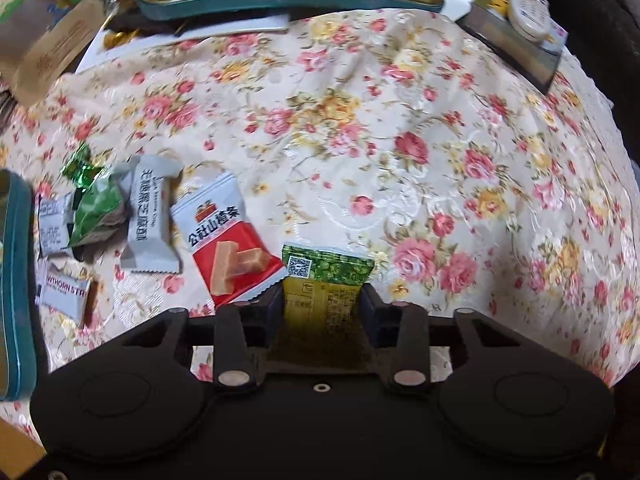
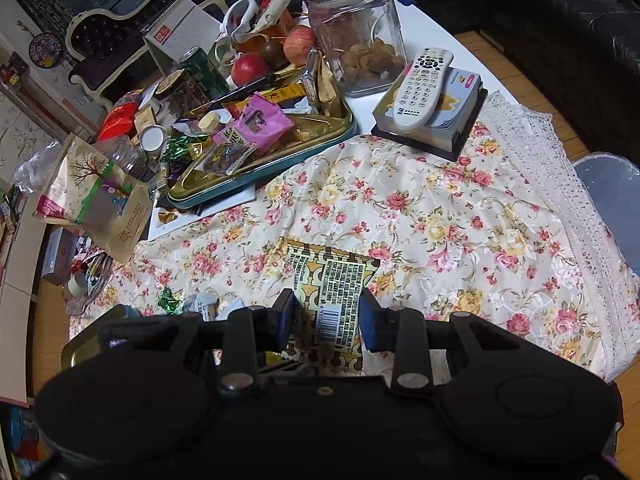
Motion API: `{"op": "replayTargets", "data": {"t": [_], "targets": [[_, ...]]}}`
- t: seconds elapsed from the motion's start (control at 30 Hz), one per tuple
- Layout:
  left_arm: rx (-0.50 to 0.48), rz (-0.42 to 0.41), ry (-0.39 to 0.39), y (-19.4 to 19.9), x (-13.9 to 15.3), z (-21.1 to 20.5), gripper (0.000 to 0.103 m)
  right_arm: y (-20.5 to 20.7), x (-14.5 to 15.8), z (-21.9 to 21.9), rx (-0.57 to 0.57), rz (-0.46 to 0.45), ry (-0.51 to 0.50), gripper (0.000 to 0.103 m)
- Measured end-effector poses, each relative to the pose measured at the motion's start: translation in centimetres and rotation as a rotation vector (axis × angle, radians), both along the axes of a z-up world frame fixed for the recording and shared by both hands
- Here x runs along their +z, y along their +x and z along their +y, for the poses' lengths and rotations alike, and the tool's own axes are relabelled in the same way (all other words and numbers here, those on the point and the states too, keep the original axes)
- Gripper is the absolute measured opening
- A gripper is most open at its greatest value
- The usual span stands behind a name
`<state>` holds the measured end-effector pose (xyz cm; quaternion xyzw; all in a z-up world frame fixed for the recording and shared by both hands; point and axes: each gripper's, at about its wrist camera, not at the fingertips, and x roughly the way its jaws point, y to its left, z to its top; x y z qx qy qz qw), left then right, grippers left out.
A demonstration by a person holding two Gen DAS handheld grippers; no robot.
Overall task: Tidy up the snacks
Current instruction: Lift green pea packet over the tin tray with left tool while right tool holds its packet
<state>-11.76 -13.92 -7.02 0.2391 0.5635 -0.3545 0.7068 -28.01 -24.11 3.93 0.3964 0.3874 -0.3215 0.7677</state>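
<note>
The left gripper loosely straddled a green packet that could slip; the right gripper pinched a patterned packet that risked crumpling

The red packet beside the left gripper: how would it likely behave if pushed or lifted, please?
The red packet looks like thin glossy film, so probably light and slippery. It lies flat on the cloth, so it should slide, not roll.

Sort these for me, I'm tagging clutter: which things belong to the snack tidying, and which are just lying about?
Job: green and yellow packet between left gripper fingers; brown patterned packet in right gripper; red and white packet; grey packet; teal tin tray.

Lying about: remote; glass jar; apples; calendar.
</note>
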Motion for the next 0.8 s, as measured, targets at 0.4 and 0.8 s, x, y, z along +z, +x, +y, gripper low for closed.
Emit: {"op": "replayTargets", "data": {"t": [0.4, 0.8], "targets": [[0.164, -0.019, -0.06, 5.2, 6.6, 3.2, 0.044, 2.1, -0.6, 0.4, 0.011, 0.039, 0.008, 0.036], [0.405, -0.116, -0.111, 13.7, 11.1, 12.1, 0.044, 8.9, -1.2, 4.4, 0.138, 0.064, 0.011, 0.036]]}}
